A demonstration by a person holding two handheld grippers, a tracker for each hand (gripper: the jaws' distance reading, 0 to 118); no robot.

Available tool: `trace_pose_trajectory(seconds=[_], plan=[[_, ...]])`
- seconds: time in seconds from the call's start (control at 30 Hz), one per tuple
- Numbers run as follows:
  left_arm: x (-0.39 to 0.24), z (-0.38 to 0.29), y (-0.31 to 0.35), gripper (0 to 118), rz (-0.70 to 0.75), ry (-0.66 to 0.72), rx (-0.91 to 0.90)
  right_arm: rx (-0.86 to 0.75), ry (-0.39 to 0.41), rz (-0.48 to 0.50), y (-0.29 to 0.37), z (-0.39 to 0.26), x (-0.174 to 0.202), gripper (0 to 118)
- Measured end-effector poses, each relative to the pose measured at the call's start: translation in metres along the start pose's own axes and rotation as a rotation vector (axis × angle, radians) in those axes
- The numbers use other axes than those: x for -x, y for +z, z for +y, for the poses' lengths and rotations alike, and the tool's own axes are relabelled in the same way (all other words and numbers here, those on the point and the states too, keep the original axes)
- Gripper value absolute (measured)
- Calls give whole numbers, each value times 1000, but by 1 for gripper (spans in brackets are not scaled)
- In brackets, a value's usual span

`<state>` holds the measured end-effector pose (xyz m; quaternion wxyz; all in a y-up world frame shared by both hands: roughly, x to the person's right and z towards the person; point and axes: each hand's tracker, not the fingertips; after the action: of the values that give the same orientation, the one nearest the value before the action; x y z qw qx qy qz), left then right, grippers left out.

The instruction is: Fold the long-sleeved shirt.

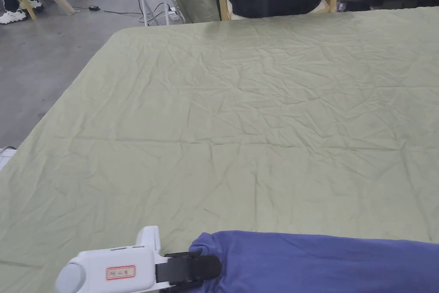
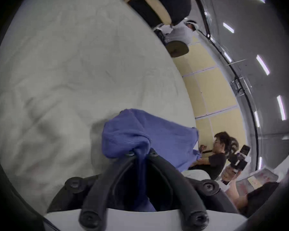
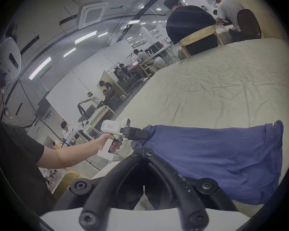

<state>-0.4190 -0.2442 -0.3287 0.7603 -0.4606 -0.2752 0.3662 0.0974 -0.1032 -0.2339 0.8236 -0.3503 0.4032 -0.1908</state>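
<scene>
Head view, left gripper (image 1: 205, 267) level, pinching blue shirt (image 1: 326, 261), right gripper (image 3: 143, 153) likewise.

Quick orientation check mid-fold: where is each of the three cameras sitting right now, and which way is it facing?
Head view: on the person's head, looking down across the green-covered table; left claw grips the blue shirt at the near edge.
Left gripper view: rides the left claw, facing over the table; jaws closed on shirt fabric.
Right gripper view: rides the right claw, jaws together at the shirt's edge; it looks toward the left hand.
Shared: all three show the shirt and table.
</scene>
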Motion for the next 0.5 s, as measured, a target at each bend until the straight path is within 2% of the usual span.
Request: trace_pose_trajectory(seconds=[0.07,0.13,0.2,0.3,0.37,0.5], plan=[[1,5,22,8,-71,86,-74,-5,-3,6,0,1,1,1],[-13,11,49,7,-67,72,-150,-9,-7,6,0,3,6,1],[-17,18,70,7,-38,45,-152,-13,-11,4,-2,6,10,1],[-35,22,90,6,-82,6,-148,-25,-21,9,-6,9,14,1],[-56,23,94,6,-13,-52,-130,-29,-21,10,-11,12,19,1],[-58,26,108,6,8,-26,-118,-34,-16,6,-21,18,30,1]])
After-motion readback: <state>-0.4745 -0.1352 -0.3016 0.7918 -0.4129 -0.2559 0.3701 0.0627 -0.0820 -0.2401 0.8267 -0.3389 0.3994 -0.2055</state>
